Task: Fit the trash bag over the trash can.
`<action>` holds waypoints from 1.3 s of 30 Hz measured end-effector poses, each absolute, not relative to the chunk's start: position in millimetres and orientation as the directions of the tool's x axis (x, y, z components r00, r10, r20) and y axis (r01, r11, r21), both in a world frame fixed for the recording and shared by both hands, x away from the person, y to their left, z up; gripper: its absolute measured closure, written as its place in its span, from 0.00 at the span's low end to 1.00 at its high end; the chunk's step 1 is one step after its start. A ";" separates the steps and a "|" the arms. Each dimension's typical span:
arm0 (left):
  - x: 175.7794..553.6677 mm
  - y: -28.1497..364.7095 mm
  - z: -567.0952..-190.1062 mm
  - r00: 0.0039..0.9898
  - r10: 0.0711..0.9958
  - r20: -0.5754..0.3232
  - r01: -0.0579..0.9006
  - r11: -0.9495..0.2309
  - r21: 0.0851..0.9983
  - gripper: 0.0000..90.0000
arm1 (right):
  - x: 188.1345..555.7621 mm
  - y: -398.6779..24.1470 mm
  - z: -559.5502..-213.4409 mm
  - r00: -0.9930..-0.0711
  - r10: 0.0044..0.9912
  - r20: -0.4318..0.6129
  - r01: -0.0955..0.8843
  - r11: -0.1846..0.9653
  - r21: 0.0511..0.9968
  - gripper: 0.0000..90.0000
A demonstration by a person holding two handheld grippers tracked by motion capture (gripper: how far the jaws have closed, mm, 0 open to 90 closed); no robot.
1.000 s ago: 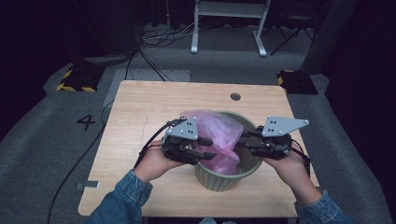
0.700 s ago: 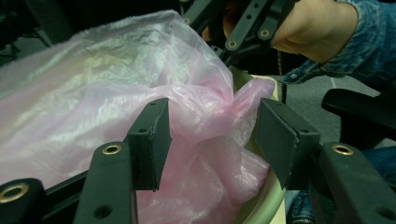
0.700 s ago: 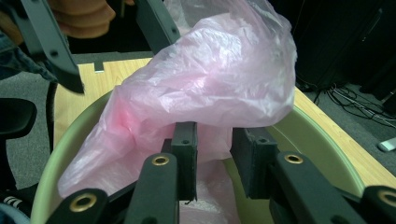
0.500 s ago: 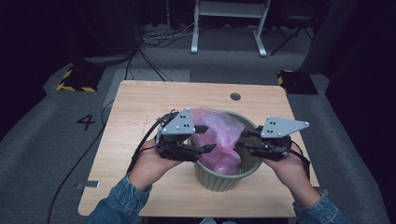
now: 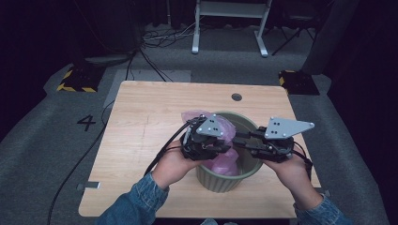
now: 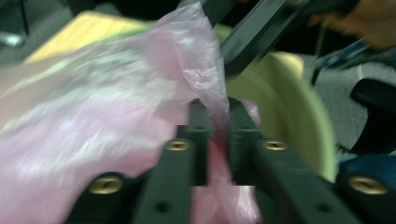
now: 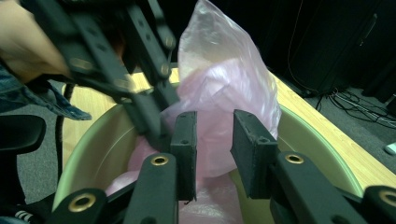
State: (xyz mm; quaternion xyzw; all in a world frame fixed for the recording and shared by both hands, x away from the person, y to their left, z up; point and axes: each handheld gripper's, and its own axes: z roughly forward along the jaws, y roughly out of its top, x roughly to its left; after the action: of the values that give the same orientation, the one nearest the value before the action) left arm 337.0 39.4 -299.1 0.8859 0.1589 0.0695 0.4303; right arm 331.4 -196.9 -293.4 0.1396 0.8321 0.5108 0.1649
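A pale green bin (image 5: 256,165) stands near the table's front edge with a pink plastic bag (image 5: 224,164) in it. My left gripper (image 5: 226,148) reaches over the bin's left rim. In the left gripper view its jaws (image 6: 215,116) have just been closing, and a fold of the bag (image 6: 116,107) is pinched between the pads. My right gripper (image 5: 238,139) comes in over the right rim. Its pads (image 7: 215,135) stand apart above the bin's inside (image 7: 98,144), the bag (image 7: 224,70) rising just beyond them. The left gripper (image 7: 154,126) also shows there.
The wooden table (image 5: 150,117) has a small round grommet (image 5: 236,97) at the back. A cable (image 5: 162,152) trails from the left gripper across the table. On the floor are a painted 4 (image 5: 87,123), a white stand (image 5: 230,28) and striped blocks (image 5: 75,80).
My left gripper has moved from the bin's left rim in over the bin, and its jaws have closed on the bag. The bag's top sits lower. The right gripper has stayed put.
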 end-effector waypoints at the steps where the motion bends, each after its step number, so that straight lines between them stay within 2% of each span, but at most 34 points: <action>1: 338.2 41.1 -302.4 0.936 0.352 -0.019 0.234 -0.581 0.780 0.97 | 330.8 -198.5 -293.3 -0.906 0.401 -0.133 0.061 0.436 0.898 0.78; 3: 338.6 45.2 -307.3 0.936 0.351 -0.021 0.232 -0.570 0.788 0.99 | 329.7 -202.1 -292.4 -0.905 0.404 -0.134 0.060 0.432 0.900 0.78; 6: 331.2 53.5 -310.9 0.942 0.334 0.036 0.164 -0.551 0.818 0.99 | 331.1 -207.8 -291.0 -0.900 0.416 -0.133 0.065 0.428 0.901 0.76; 10: 323.5 61.0 -312.8 0.944 0.318 0.087 0.100 -0.526 0.845 0.99 | 336.0 -210.7 -290.9 -0.901 0.414 -0.128 0.072 0.434 0.898 0.64; 14: 318.6 62.1 -311.0 0.947 0.294 0.129 0.046 -0.522 0.852 0.99 | 340.2 -205.5 -291.1 -0.903 0.407 -0.139 0.069 0.457 0.887 0.61; 18: 318.4 59.3 -309.7 0.945 0.293 0.148 0.033 -0.533 0.846 0.99 | 342.2 -202.4 -284.3 -0.915 0.383 -0.125 0.065 0.446 0.892 0.66; 22: 320.3 57.5 -308.2 0.944 0.296 0.146 0.036 -0.531 0.847 0.99 | 341.2 -198.5 -279.3 -0.945 0.309 -0.106 0.047 0.450 0.892 0.78; 30: 318.9 51.4 -307.6 0.945 0.282 0.166 0.021 -0.559 0.829 0.99 | 337.8 -194.7 -271.8 -0.959 0.260 -0.113 0.015 0.446 0.895 0.73; 33: 318.8 50.5 -307.5 0.947 0.274 0.168 0.015 -0.558 0.830 0.99 | 338.3 -193.5 -269.7 -0.966 0.245 -0.087 0.031 0.441 0.897 0.77; 34: 318.7 50.4 -307.4 0.948 0.273 0.167 0.014 -0.557 0.831 0.99 | 339.1 -192.4 -270.3 -0.967 0.243 -0.076 0.042 0.446 0.894 0.81; 35: 318.7 50.4 -307.3 0.950 0.267 0.161 0.014 -0.553 0.833 0.96 | 340.2 -191.5 -271.2 -0.968 0.240 -0.067 0.052 0.455 0.889 0.91; 36: 319.8 49.8 -306.7 0.956 0.257 0.143 0.022 -0.548 0.836 0.86 | 340.7 -190.8 -272.4 -0.969 0.239 -0.062 0.058 0.464 0.884 0.96; 37: 320.9 48.8 -305.6 0.959 0.253 0.127 0.034 -0.549 0.835 0.69 | 340.7 -190.0 -273.7 -0.967 0.245 -0.064 0.061 0.471 0.880 1.00; 38: 321.3 48.1 -304.6 0.960 0.250 0.123 0.037 -0.550 0.834 0.60 | 340.6 -189.4 -274.6 -0.966 0.251 -0.065 0.063 0.470 0.880 1.00; 39: 321.2 47.4 -303.3 0.960 0.251 0.125 0.034 -0.548 0.836 0.55 | 340.5 -188.8 -275.2 -0.966 0.252 -0.063 0.066 0.470 0.880 1.00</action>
State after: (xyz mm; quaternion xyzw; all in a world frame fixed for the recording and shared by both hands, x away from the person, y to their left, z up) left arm 321.2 47.4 -303.3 0.8722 0.0818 0.1157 0.4682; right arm 340.5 -188.8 -275.2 0.0932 0.8523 0.5064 0.0921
